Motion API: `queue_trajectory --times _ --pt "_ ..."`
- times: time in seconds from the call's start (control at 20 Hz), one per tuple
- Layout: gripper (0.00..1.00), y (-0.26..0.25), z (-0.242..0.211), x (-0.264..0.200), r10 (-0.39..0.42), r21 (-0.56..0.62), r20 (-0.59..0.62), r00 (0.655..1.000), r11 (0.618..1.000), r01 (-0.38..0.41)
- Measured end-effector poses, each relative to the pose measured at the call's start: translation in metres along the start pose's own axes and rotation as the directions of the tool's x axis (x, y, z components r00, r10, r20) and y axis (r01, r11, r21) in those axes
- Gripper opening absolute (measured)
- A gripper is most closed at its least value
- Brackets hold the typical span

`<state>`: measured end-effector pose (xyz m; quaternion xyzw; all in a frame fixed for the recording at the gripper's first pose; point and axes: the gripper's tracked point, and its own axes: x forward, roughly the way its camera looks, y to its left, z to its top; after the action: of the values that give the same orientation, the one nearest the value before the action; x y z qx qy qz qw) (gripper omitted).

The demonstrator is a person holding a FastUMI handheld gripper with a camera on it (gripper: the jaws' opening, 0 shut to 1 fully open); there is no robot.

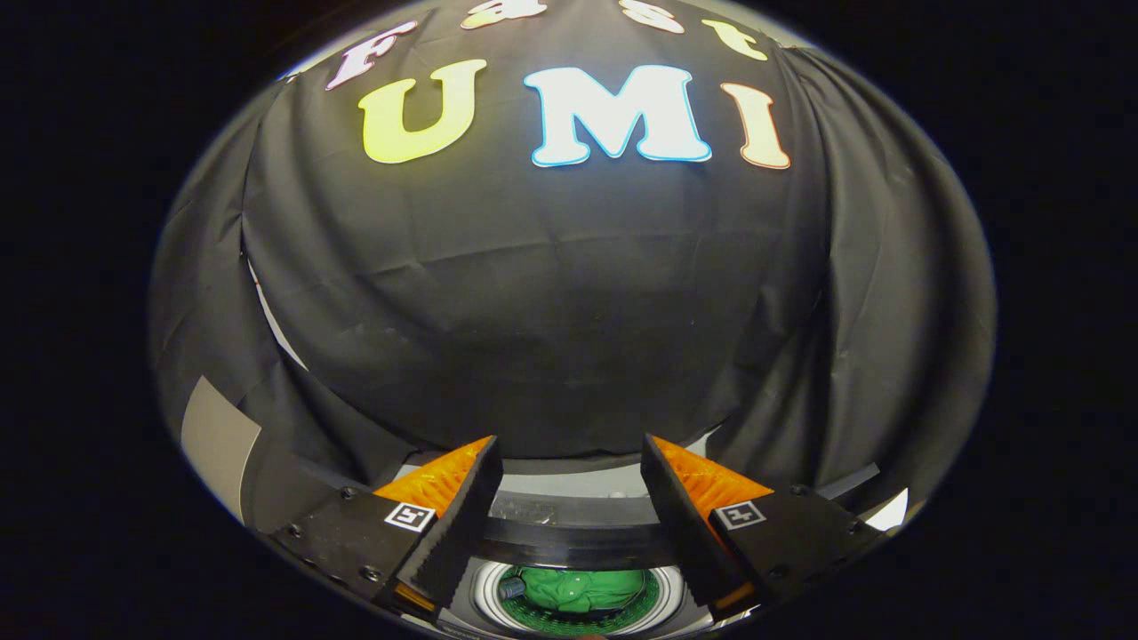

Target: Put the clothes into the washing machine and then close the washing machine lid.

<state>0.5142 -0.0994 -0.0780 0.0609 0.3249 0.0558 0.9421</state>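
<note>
Claw [569,498] fingers nearest the lens, spread wide apart, nothing held between them. Below and between the fingers: round opening of the washing machine [569,533], pale ring around the drum mouth. Green clothes [582,588] lie bunched inside the drum, under the claw. A dark curved band crosses just beyond the drum mouth between the fingers; likely the raised lid [569,532] or the machine's back rim, cannot tell which. Black cloth wall [551,311] hangs beyond the fingers.

Judgement: loading step looks done, since the clothes sit in the drum. Closing the lid remains.

Handling, clothes: soft, light, limp fabric; folds and drapes, no fixed shape. If any reseating is needed, pinch a raised fold at the top of the bundle; a shallow bite may slip off.

Handling, lid: presumably rigid, hinged, probably smooth plastic. Take or push it at the free front edge, away from the hinge. Smooth surface may let the fingers slide, so press squarely.
</note>
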Motion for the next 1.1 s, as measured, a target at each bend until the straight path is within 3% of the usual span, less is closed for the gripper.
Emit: queue_trajectory --times 1.1 --pt "0.98 0.009 -0.053 -0.059 0.023 -0.026 0.171 0.985 0.999 -0.019"
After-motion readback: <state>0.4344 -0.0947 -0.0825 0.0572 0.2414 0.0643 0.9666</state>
